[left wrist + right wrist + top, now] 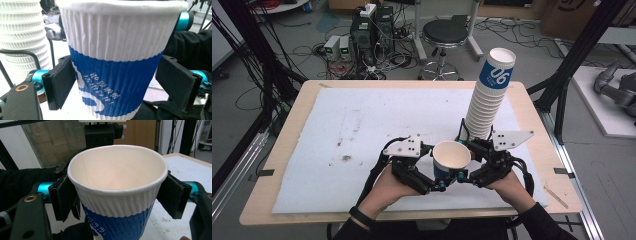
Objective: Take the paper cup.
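Observation:
A single ribbed paper cup [451,159], white with a blue band, is upright and empty near the table's front middle. My right gripper [465,171] comes at it from the right. In the right gripper view my right gripper [118,195] has both pads pressed on the cup [117,202] just under its rim. My left gripper [438,181] reaches in from the left, low on the cup. In the left gripper view my left gripper [117,85] stands open, a pad on each side of the cup's blue band [117,82] without squeezing it.
A tall leaning stack of the same cups [486,97] rises just behind the grippers at the right and appears at the left [22,37] in the left gripper view. A white sheet [362,130] covers the wooden table. A stool [444,35] and computer boxes [369,30] stand beyond the far edge.

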Available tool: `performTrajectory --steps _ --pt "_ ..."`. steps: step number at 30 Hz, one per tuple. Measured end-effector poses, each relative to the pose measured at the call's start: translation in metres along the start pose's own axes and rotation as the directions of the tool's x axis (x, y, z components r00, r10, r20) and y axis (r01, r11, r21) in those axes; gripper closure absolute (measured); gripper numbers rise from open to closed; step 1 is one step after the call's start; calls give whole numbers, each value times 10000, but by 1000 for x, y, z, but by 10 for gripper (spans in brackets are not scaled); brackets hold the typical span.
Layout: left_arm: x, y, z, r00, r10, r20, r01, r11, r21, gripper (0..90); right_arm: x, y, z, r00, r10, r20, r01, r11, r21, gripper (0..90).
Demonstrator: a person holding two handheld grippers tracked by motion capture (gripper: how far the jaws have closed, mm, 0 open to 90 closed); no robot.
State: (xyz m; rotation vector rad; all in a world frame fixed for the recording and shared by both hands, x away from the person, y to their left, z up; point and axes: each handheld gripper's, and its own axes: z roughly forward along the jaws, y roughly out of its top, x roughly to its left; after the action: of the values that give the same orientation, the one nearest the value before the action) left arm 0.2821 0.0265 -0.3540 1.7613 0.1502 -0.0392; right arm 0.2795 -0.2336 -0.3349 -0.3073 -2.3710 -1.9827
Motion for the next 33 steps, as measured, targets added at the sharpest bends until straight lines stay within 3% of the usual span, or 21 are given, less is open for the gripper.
performTrajectory --steps 14,18,26,33 --pt "1 -1 5 9986 -407 326 410 9991 -84 189 3 -2 7 9999 -72 -79 72 10000 41 233" --pt "1 -1 4 9990 -291 334 295 9995 -115 248 4 -3 7 10000 -50 -44 50 10000 -31 234" --pt "1 -1 3 9994 -244 243 248 9996 -131 248 3 -4 8 10000 -69 -63 69 10000 3 180" --pt "4 1 -8 9999 -144 21 145 9995 -296 249 1 -2 1 9999 -102 6 102 9999 -62 170"
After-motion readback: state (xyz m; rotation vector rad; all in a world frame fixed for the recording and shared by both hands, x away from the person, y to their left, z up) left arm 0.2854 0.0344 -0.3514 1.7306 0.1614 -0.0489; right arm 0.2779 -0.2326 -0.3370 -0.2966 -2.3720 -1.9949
